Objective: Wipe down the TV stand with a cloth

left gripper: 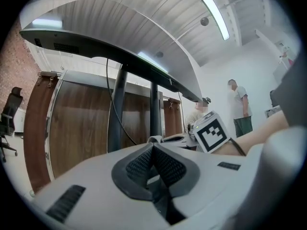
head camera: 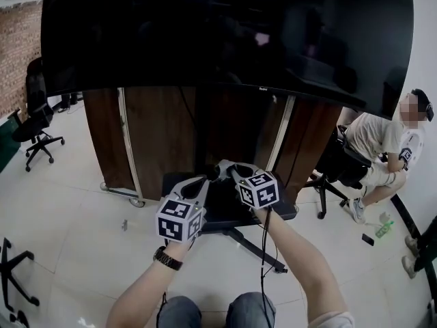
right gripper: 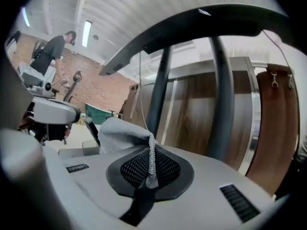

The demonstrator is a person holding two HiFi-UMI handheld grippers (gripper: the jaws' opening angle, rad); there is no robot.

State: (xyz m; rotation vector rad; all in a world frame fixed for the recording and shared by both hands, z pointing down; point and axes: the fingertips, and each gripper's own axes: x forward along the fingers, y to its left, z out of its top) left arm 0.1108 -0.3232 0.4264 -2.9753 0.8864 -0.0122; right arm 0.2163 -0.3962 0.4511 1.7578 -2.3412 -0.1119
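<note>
Grey cloth (right gripper: pixel 122 135) pinched in right gripper (right gripper: pixel 152 164), bunched to the jaws' left; left gripper (left gripper: pixel 153 166) jaws together, empty, facing stand (head camera: pixel 280 210).

Left gripper (left gripper: pixel 152 150), jaws together and empty, close beside right gripper (right gripper: pixel 151 166), tight on cloth (right gripper: pixel 120 135).

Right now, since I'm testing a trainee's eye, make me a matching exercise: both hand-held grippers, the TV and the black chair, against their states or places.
1. left hand-held gripper
2. right hand-held gripper
3. TV
4. chair

A. far left in the head view
B. shut on cloth
C. screen dark, topmost
D. shut, empty

Pairs: 1-D, 2-B, 3-C, 4-A
</note>
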